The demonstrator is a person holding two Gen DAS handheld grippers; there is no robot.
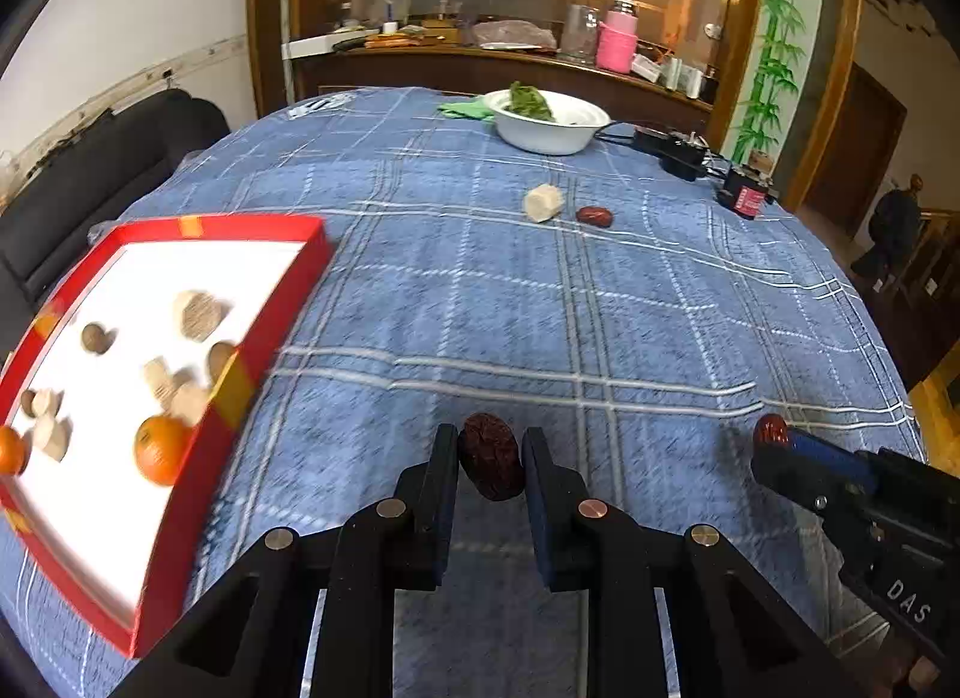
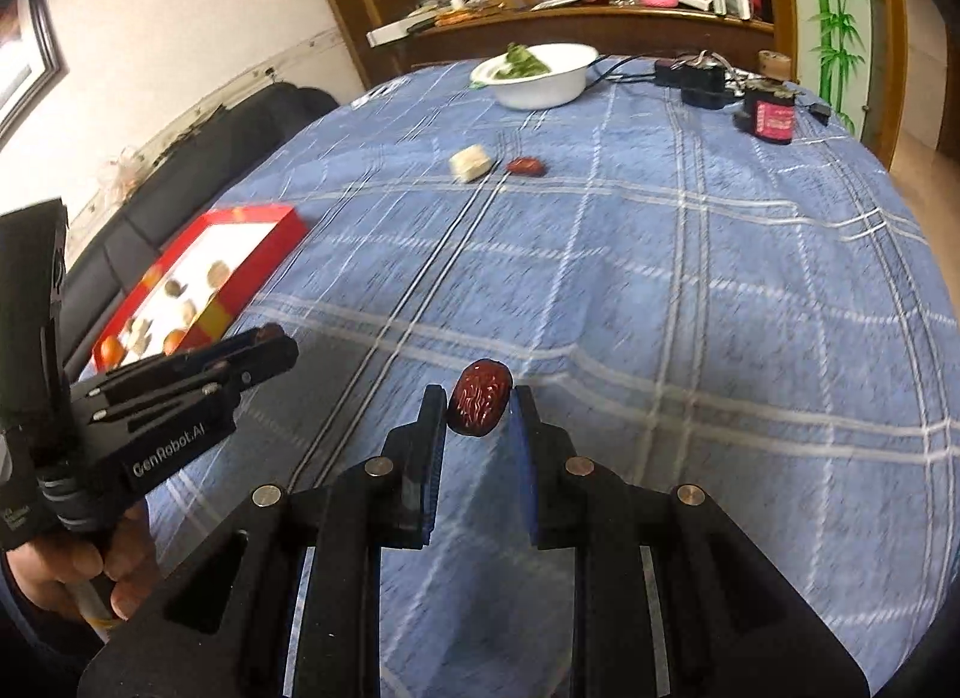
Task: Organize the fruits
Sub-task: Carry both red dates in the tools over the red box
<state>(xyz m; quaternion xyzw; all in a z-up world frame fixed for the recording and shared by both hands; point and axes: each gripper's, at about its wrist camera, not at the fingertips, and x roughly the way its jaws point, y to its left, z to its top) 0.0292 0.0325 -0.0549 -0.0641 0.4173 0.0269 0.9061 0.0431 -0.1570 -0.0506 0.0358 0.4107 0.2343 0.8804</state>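
On a blue plaid tablecloth (image 1: 600, 302), the sorting is well along but unfinished: a red-rimmed tray (image 1: 282, 302) at the left already holds two oranges (image 1: 161, 449), several pale cut chunks and a few small brown round fruits. Both claws carry cargo clear of the cloth. Left gripper (image 1: 489, 446) is clamped on a dark wrinkled red date (image 1: 491, 455), just beside the tray's near corner; right gripper (image 2: 478, 407) pinches a glossier red date (image 2: 478, 405) between its blue pads. Neither date is in the tray yet. Well beyond them, a pale chunk (image 1: 543, 201) and a third red date (image 1: 595, 215) lie near each other on the cloth, apparently the last pieces to collect, short of a white bowl (image 1: 549, 134) of greens.
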